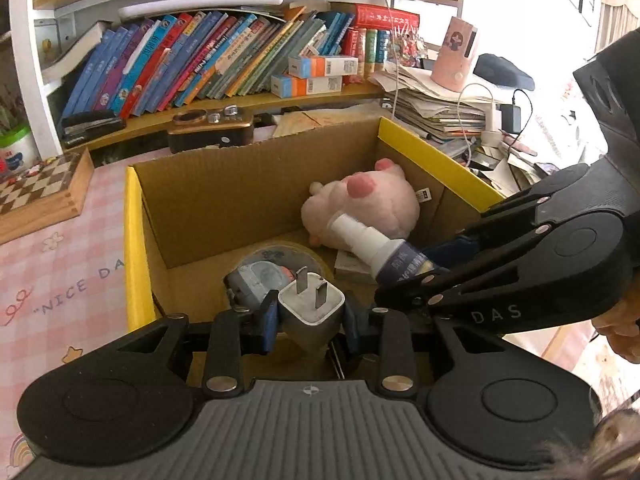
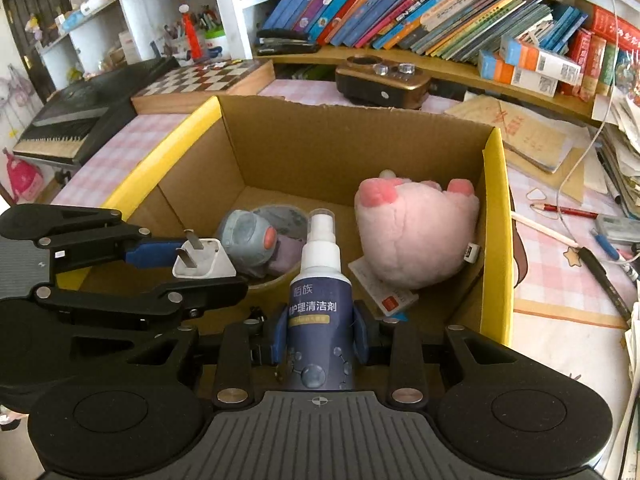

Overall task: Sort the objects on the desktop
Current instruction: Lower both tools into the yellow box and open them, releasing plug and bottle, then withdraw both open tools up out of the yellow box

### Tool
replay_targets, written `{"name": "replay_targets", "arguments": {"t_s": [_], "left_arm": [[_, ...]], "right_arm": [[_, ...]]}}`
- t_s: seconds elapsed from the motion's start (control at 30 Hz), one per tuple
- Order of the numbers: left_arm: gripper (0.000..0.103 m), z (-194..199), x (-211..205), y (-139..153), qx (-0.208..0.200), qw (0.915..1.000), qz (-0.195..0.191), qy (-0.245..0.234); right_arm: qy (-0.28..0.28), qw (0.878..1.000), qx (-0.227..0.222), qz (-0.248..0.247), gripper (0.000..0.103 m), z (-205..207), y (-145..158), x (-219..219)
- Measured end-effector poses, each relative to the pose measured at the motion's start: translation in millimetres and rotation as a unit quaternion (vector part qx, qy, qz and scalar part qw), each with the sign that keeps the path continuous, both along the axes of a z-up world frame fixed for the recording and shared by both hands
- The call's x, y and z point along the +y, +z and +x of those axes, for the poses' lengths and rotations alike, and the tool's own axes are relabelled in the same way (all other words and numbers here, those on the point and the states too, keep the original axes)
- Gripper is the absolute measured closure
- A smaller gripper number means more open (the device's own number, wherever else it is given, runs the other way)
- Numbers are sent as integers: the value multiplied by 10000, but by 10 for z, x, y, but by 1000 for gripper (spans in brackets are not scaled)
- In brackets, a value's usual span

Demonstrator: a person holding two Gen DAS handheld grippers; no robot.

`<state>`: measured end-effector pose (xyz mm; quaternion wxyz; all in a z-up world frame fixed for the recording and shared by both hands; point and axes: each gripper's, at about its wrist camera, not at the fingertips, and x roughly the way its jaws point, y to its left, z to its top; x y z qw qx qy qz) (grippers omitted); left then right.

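My left gripper (image 1: 310, 322) is shut on a white plug charger (image 1: 311, 308), prongs up, held over the near edge of an open cardboard box (image 1: 256, 184) with yellow flaps. In the right wrist view that charger (image 2: 204, 260) hangs at the left, over the box (image 2: 344, 136). My right gripper (image 2: 320, 336) is shut on a dark blue spray bottle (image 2: 320, 316) with a white nozzle, also above the box. From the left wrist view the bottle (image 1: 384, 246) enters from the right. Inside lie a pink plush toy (image 2: 416, 232), a tape roll (image 2: 280, 220) and a grey-blue gadget (image 2: 248, 240).
A chessboard box (image 2: 204, 80) and a dark keyboard (image 2: 64, 120) sit left of the box. Behind it are a brown radio-like device (image 2: 380, 80) and a shelf of books (image 2: 420, 4). Pens and a pencil (image 2: 564, 210) lie on the pink checked cloth (image 2: 556, 264) at the right, beside paper stacks.
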<state>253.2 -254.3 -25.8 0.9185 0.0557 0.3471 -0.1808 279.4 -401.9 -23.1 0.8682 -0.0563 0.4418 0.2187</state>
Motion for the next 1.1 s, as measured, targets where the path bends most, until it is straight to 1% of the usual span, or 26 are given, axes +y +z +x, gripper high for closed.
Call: {"name": "replay_targets", "arguments": {"t_s": [0.13,0.17,0.2,0.23,0.27,0.3,0.33,0.37,0.43,0.5,0.57,0.67,0.83,0.93,1.0,1.07,1.1], "left_arm": [[59,-88,-3,62,-274,9996,55,39],[46,-118,12,88,-351,9993,30,111],[36,-133,38,108,-406,9988,35,270],[17,-146,77,127,-450,9981,-19,416],[12,-177,133,154,-515,9976,-209,414],[10,-207,181,183,-536,9968,-376,455],[9,-236,203,207,-540,9961,-451,526],[9,-281,223,234,-576,9955,-501,558],[9,-362,237,281,-663,9947,-502,612],[5,-462,261,334,-742,9934,-526,702],[3,-569,310,387,-832,9914,-586,824],[0,-721,422,444,-915,9876,-647,1099],[0,-996,679,496,-970,9797,-740,1593],[0,-1167,833,507,-1006,9754,-780,1797],[0,-1284,930,516,-1061,9722,-785,1935],[0,-1403,1032,523,-1098,9693,-818,2041],[0,-1460,1074,529,-1110,9682,-831,2084]], "right_arm": [[-210,9994,-166,202,69,-67,80,-74],[-270,9991,-212,250,69,-97,109,-97],[-345,9985,-284,309,69,-137,142,-127],[-406,9979,-332,373,69,-158,168,-153],[-479,9970,-370,481,62,-188,199,-185],[-565,9958,-424,583,58,-224,234,-216],[-611,9948,-492,654,54,-250,263,-231],[-636,9939,-571,699,54,-296,296,-243],[-673,9924,-746,707,53,-385,362,-232],[-674,9911,-893,719,52,-460,414,-218],[-685,9895,-1055,709,46,-548,456,-192],[-729,9868,-1274,680,39,-680,500,-143],[-889,9819,-1539,651,32,-916,528,-80],[-1018,9788,-1656,642,27,-1053,521,-33],[-1099,9773,-1699,628,25,-1148,509,12],[-1193,9760,-1730,581,19,-1242,490,62],[-1254,9751,-1743,556,18,-1293,483,90]]}}
